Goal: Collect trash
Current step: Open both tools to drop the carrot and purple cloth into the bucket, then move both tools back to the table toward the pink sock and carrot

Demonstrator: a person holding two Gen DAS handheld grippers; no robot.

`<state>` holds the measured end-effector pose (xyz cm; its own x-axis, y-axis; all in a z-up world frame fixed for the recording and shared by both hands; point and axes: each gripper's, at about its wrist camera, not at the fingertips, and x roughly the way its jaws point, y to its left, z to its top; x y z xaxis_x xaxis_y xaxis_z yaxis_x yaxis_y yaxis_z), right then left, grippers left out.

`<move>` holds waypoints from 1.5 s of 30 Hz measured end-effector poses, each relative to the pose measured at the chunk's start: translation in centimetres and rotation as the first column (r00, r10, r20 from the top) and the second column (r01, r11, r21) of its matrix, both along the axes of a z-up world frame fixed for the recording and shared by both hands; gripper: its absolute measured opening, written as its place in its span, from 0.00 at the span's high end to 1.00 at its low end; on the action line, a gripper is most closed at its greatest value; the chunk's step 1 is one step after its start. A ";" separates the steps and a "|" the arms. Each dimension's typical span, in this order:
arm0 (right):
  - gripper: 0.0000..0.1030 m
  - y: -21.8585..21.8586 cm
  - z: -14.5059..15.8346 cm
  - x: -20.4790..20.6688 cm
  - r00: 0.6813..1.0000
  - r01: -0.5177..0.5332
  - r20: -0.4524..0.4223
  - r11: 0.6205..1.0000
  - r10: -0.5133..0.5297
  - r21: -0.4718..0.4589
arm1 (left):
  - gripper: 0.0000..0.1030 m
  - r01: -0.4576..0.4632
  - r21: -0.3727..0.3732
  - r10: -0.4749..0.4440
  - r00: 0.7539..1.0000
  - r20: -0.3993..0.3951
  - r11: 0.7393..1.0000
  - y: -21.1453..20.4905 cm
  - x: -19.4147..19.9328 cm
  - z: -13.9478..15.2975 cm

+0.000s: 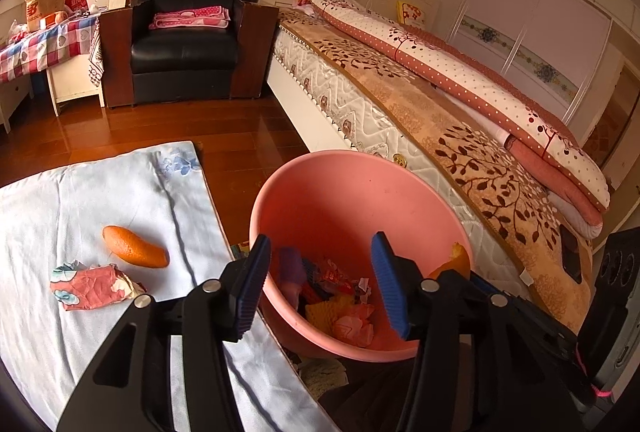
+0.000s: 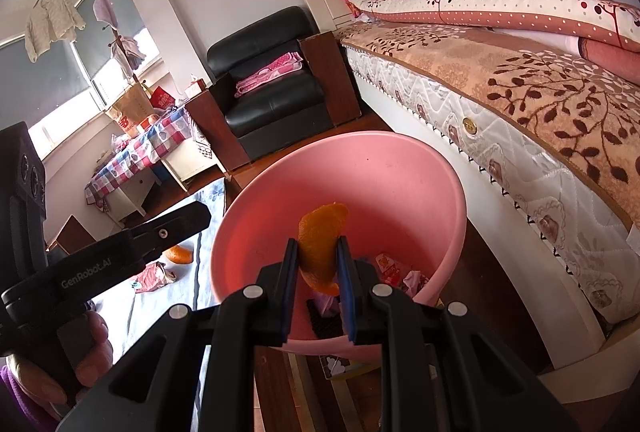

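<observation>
A pink basin (image 1: 340, 184) stands on the floor beside the bed and holds several wrappers and crumpled papers (image 1: 352, 324). My left gripper (image 1: 320, 244) hangs open over the basin with nothing between its fingers. My right gripper (image 2: 317, 243) is shut on a curved piece of orange peel (image 2: 320, 232) above the basin (image 2: 360, 172). That peel (image 1: 456, 260) shows at the basin's right rim in the left wrist view. On the light blue cloth (image 1: 120, 332) to the left lie another orange peel (image 1: 134, 246) and a crumpled floral paper (image 1: 94, 284).
A bed (image 1: 440, 136) with a leaf-patterned cover runs along the right. A black armchair (image 1: 184, 44) stands at the back, with a checked-cloth table (image 1: 44, 44) to its left. Wooden floor (image 1: 240, 136) lies between them. A hand (image 2: 92, 348) grips the left tool's handle.
</observation>
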<state>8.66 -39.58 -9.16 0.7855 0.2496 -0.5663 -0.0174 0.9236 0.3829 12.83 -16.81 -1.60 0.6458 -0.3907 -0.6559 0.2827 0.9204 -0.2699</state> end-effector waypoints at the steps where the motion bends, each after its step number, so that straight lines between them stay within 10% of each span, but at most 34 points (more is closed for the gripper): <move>1: 0.81 -0.1 0.0 0.0 1.000 0.000 0.001 1.000 0.000 0.002 | 0.49 0.001 0.001 -0.001 1.000 -0.001 1.000 0.0 -0.1 0.0; 10: 0.62 -0.5 -0.4 -0.3 0.999 0.034 -0.006 0.999 -0.034 0.020 | 0.49 0.005 0.010 -0.005 1.000 -0.005 1.000 0.1 -0.7 0.0; 45: 0.62 7.2 3.4 -5.0 0.994 -0.105 0.031 0.993 0.106 -0.046 | 0.49 -0.091 0.010 0.091 0.996 0.013 0.996 7.9 -6.4 1.2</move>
<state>3.71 -32.42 -5.81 0.7744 0.3073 -0.5530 -0.1277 0.9321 0.3390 6.41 -8.89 -0.37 0.6870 -0.3231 -0.6509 0.2007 0.9452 -0.2573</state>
